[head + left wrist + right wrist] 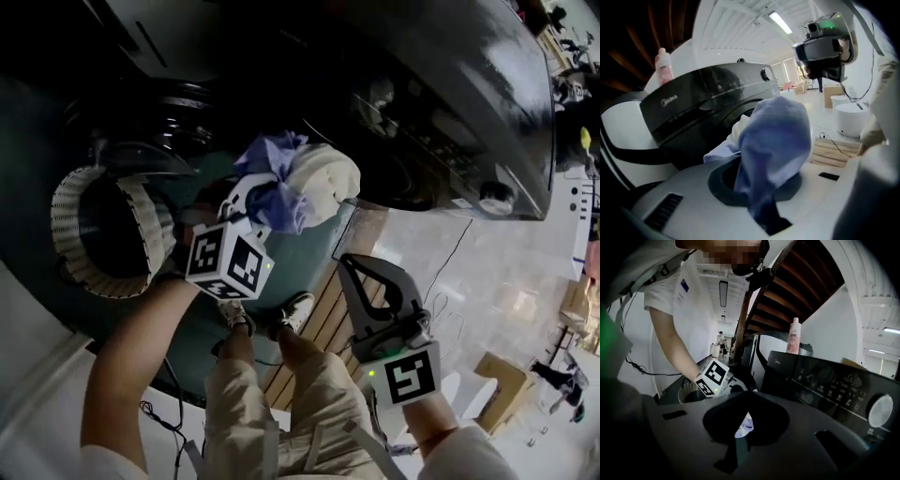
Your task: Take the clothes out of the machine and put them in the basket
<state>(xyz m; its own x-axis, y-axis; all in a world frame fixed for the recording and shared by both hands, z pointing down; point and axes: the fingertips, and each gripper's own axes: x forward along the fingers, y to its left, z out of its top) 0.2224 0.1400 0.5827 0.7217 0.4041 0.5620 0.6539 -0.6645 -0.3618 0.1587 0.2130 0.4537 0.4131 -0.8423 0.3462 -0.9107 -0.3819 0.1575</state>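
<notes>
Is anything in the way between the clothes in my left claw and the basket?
Nothing visible is: the clothes, clamped in the left claw, hang just beside the open white slatted basket.

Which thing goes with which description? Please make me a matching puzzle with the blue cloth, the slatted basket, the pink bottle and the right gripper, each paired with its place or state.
Things:
1. blue cloth
2. slatted basket
3. pink bottle
4. right gripper

Places or states:
A. upright above the control panel of the machine
B. jaws together, nothing held
C. clamped in the left gripper
D. at the left of the head view, beside the person's left arm

Pairs: 1-C, 2-D, 3-A, 4-B.
</notes>
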